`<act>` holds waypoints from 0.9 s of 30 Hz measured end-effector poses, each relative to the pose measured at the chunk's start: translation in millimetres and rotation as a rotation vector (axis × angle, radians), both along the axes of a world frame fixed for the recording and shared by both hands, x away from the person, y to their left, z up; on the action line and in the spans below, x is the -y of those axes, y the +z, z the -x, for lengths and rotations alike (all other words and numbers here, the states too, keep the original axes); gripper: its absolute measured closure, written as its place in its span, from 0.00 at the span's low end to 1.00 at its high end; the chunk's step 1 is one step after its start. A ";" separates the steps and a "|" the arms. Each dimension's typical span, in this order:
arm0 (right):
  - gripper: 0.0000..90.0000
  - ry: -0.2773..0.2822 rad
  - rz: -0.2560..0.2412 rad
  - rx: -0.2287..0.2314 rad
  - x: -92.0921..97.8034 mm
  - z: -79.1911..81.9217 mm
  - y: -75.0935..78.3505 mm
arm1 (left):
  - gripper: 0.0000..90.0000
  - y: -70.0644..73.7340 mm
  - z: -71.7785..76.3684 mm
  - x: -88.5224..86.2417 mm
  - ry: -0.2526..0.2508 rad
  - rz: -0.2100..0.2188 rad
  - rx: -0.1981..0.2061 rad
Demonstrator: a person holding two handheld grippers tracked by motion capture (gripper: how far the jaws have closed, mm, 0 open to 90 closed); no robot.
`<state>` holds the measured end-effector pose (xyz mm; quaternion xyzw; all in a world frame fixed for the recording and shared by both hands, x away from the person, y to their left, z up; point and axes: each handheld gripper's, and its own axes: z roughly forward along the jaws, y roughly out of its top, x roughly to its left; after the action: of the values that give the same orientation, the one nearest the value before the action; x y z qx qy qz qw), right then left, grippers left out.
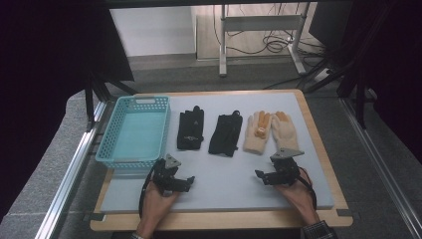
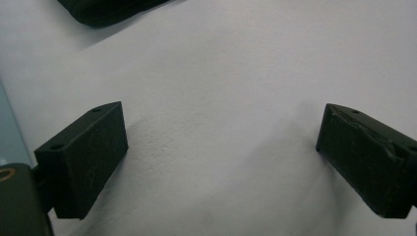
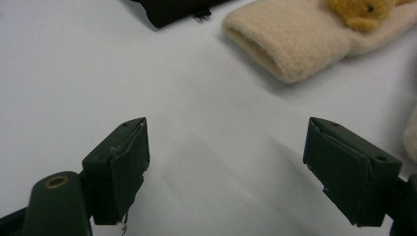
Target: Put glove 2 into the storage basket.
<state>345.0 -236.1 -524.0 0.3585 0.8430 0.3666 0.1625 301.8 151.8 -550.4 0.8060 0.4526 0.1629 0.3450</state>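
Observation:
Four gloves lie in a row on the grey mat: two black gloves and two cream gloves with orange patches. A light blue basket stands at the mat's left. My left gripper rests open near the basket's front corner, jaws wide over bare mat, a black glove's edge beyond. My right gripper is open below the cream gloves; its view has a cream cuff and a black glove's edge ahead.
The mat lies on a wooden board with grey floor around it. Metal rails run along both sides. A desk frame with cables stands far behind the board.

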 end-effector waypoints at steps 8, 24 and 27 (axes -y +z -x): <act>0.20 0.012 -0.007 -0.001 -6.4 -5.8 4.4 | 0.06 0.0 0.1 0.0 0.000 0.000 0.000; 0.19 0.035 -0.022 0.010 -31.9 -24.3 22.9 | 0.06 0.1 0.1 -0.3 -0.002 -0.002 -0.001; 0.19 0.038 -0.027 0.008 -37.0 -28.8 25.6 | 0.06 0.0 0.1 -0.1 0.000 0.000 0.000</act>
<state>373.9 -199.1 -498.4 0.3430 0.8439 0.3827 0.1542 301.7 151.9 -550.4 0.8059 0.4528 0.1628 0.3450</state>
